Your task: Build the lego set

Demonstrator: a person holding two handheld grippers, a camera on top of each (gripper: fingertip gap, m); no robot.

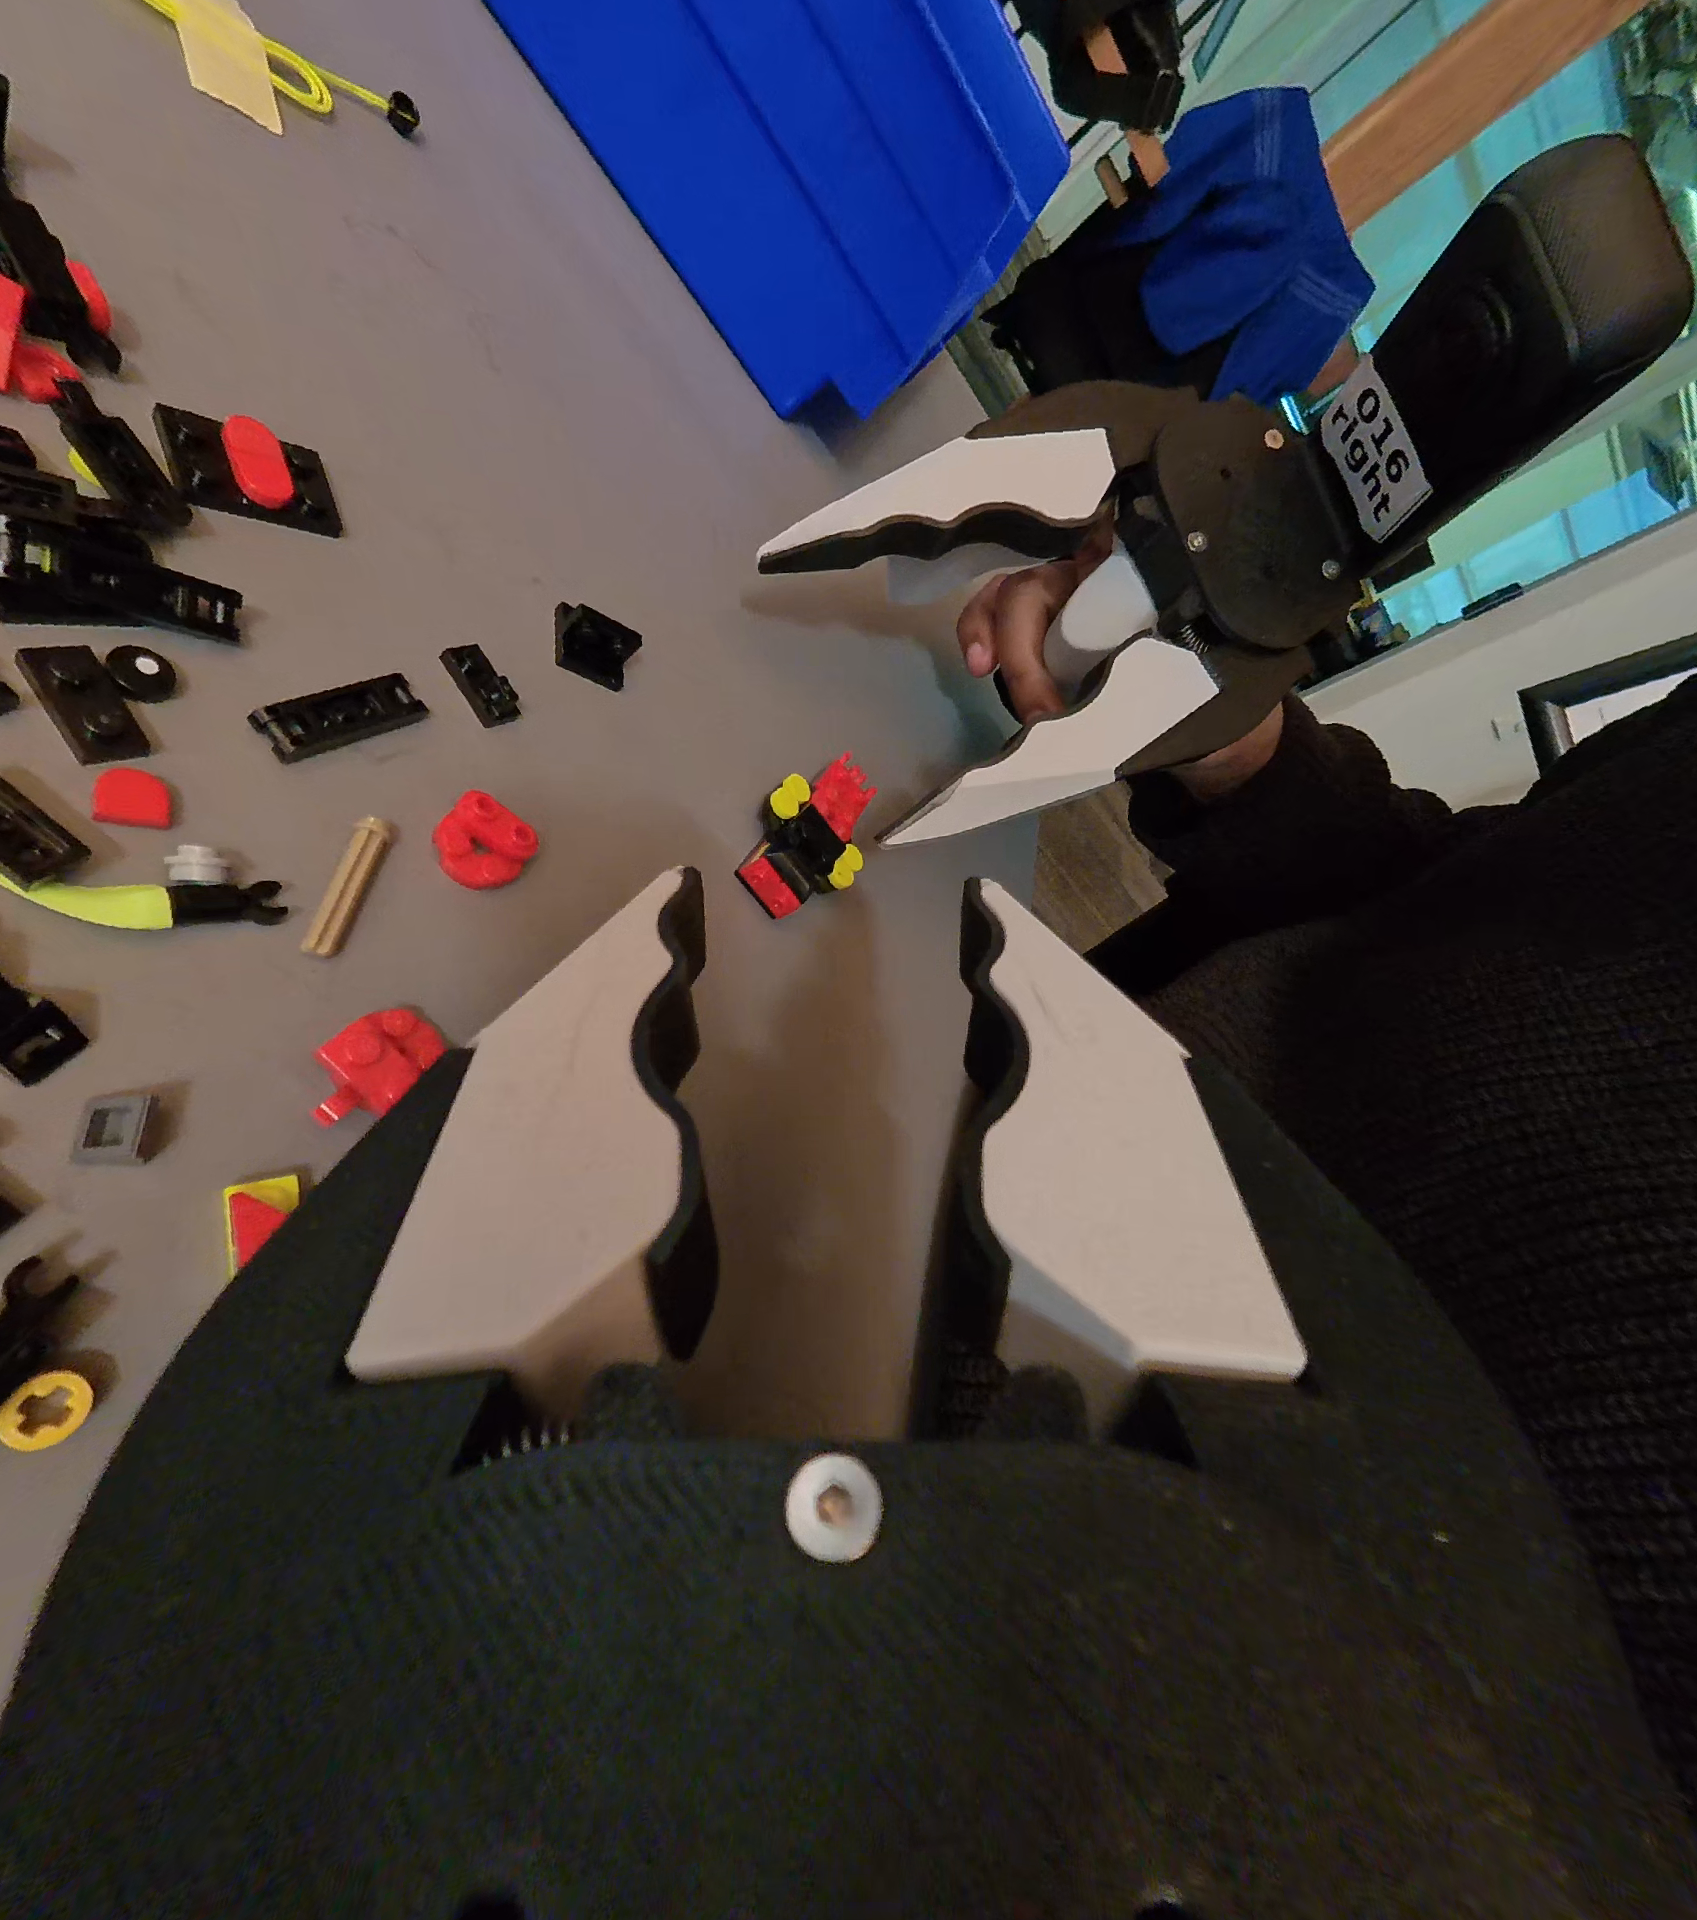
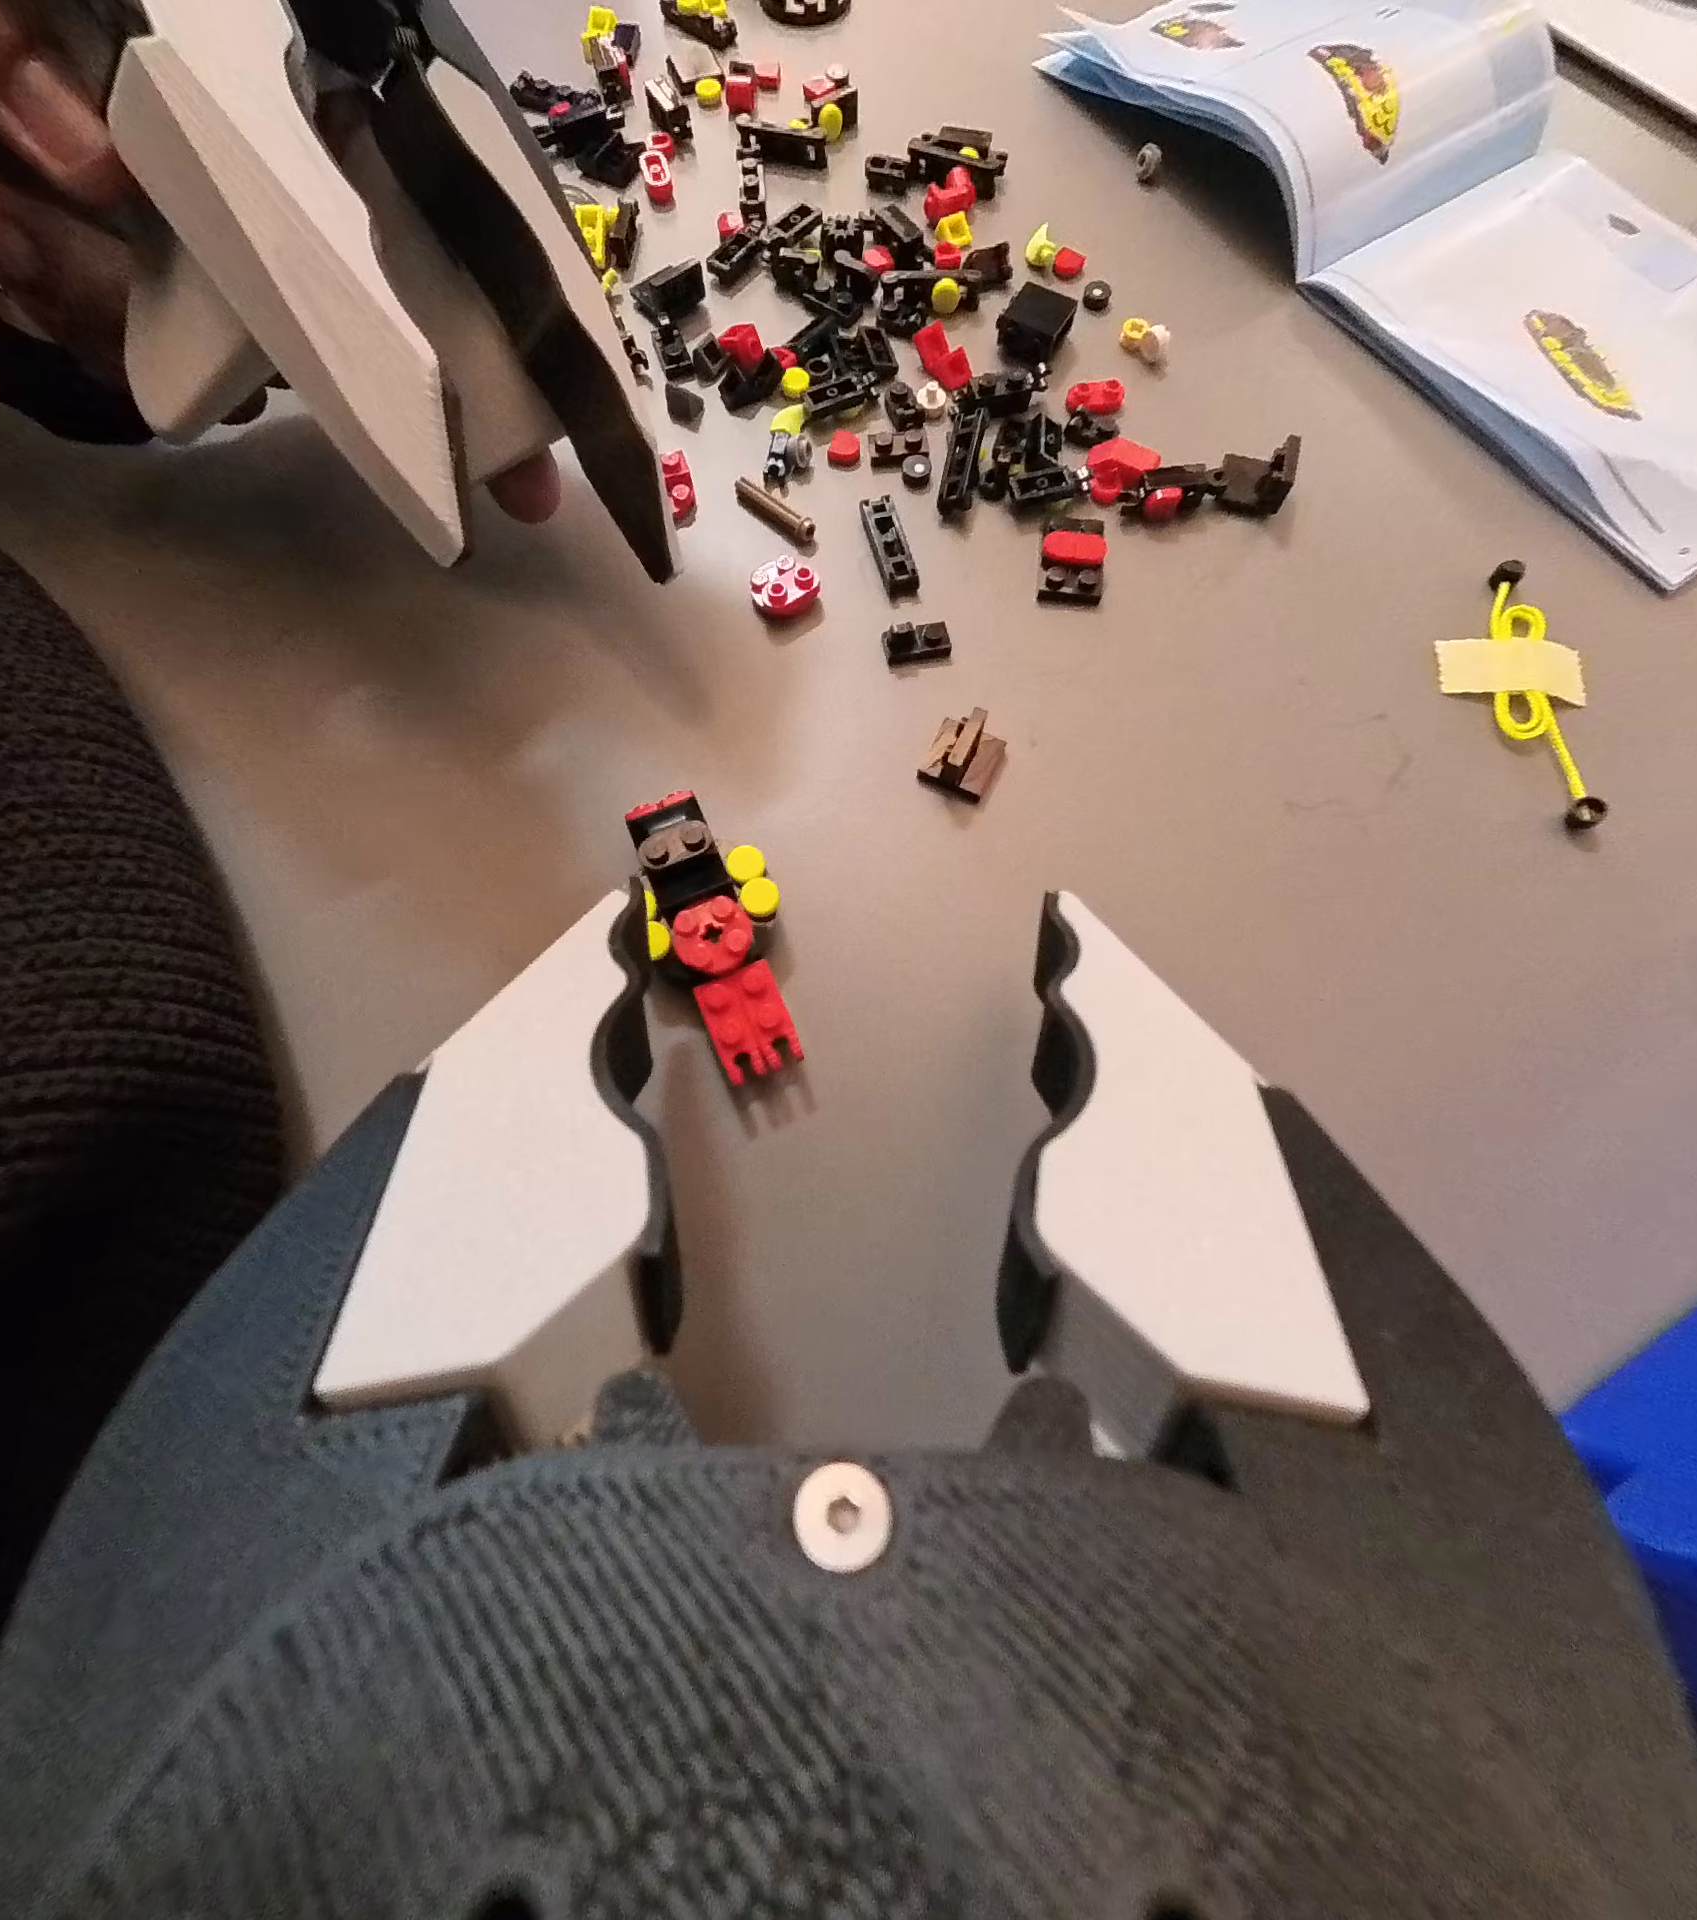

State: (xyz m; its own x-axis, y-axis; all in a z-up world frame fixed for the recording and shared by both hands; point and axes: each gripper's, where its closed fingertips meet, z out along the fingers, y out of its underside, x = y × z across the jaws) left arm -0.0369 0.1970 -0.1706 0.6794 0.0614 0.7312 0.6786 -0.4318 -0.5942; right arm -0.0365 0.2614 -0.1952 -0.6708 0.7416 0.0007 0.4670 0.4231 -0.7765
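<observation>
The partial lego assembly (image 2: pixel 714 940) lies on the grey table (image 2: pixel 1239 935) just beyond the right gripper (image 2: pixel 839 914), beside its left fingertip, and just ahead of the left gripper (image 1: pixel 828 894). Both grippers stand apart, holding nothing. The assembly combines black and red plates with round yellow studs.

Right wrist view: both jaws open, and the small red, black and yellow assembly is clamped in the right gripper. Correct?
Not clamped. The right wrist view shows the assembly lying free on the table, beside one finger of the open right gripper. The left gripper is open too.
</observation>
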